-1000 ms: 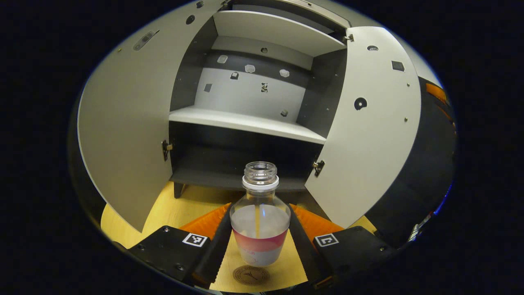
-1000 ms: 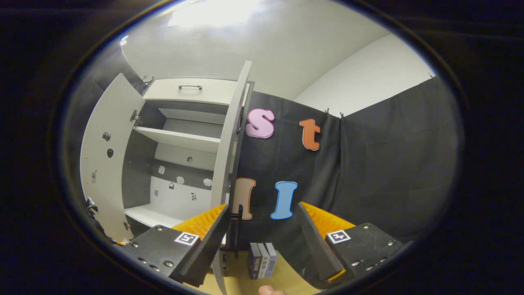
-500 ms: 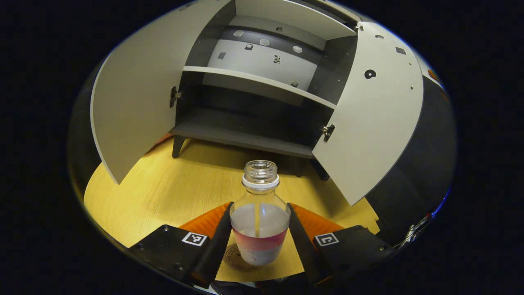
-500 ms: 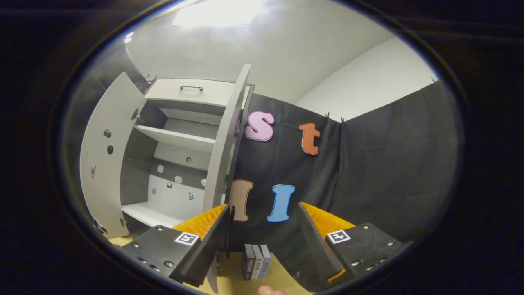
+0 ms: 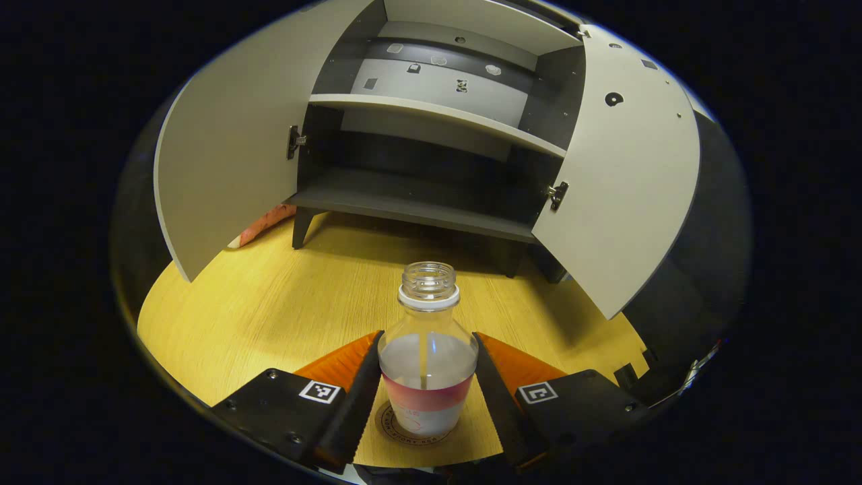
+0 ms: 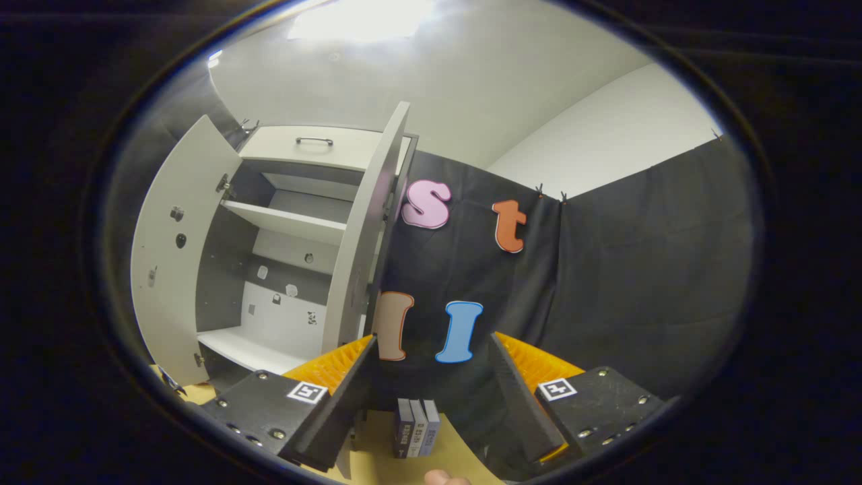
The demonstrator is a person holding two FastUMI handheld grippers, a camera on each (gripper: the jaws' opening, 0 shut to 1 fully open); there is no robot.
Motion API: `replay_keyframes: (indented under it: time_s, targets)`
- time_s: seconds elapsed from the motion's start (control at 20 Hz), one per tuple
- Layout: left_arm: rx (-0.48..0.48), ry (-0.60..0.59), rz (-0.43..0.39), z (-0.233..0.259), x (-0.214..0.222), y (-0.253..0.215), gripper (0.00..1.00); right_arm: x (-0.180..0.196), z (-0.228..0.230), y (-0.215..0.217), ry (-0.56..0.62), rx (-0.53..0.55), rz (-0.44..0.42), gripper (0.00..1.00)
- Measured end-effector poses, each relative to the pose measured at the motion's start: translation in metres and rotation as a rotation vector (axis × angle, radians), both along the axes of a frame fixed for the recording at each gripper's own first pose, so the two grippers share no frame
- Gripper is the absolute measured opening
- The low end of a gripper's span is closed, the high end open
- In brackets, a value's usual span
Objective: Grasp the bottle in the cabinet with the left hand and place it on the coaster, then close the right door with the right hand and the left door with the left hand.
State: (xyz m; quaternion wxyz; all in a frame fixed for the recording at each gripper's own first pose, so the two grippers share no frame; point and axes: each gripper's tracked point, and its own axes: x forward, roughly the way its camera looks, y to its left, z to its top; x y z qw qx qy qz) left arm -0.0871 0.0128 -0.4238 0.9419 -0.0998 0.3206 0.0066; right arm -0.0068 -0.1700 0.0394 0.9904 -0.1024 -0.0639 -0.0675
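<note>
A clear, uncapped bottle (image 5: 427, 364) with a pink-and-white label stands upright between my left gripper's (image 5: 427, 337) fingers, which press on both its sides. Its base is over the round brown coaster (image 5: 390, 431) on the wooden table; contact between them is hard to judge. Beyond it stands the cabinet (image 5: 411, 202), with its left door (image 5: 222, 148) and right door (image 5: 626, 182) swung wide open. In the right gripper view, my right gripper (image 6: 432, 337) is open and holds nothing. It points past the right door (image 6: 363, 236), seen edge-on, with the left door (image 6: 172, 263) farther left.
The cabinet's white shelf (image 5: 431, 118) and dark bottom board (image 5: 404, 202) are bare. A few small books (image 6: 414, 434) stand on the table ahead of the right gripper, against the black cloth wall. A fingertip (image 6: 444, 479) shows at the bottom edge.
My left gripper has drawn back from the cabinet and come down with the bottle, whose base is now over the coaster. The right gripper has shifted only slightly.
</note>
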Motion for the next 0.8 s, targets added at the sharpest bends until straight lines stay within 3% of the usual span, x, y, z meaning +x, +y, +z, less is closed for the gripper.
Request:
replay_keyframes:
  time_s: [0.8]
  targets:
    - [0.097, -0.002, -0.030, -0.011, -0.003, 0.001, 0.83, 0.011, -0.011, 0.003, 0.021, -0.014, 0.019, 0.99]
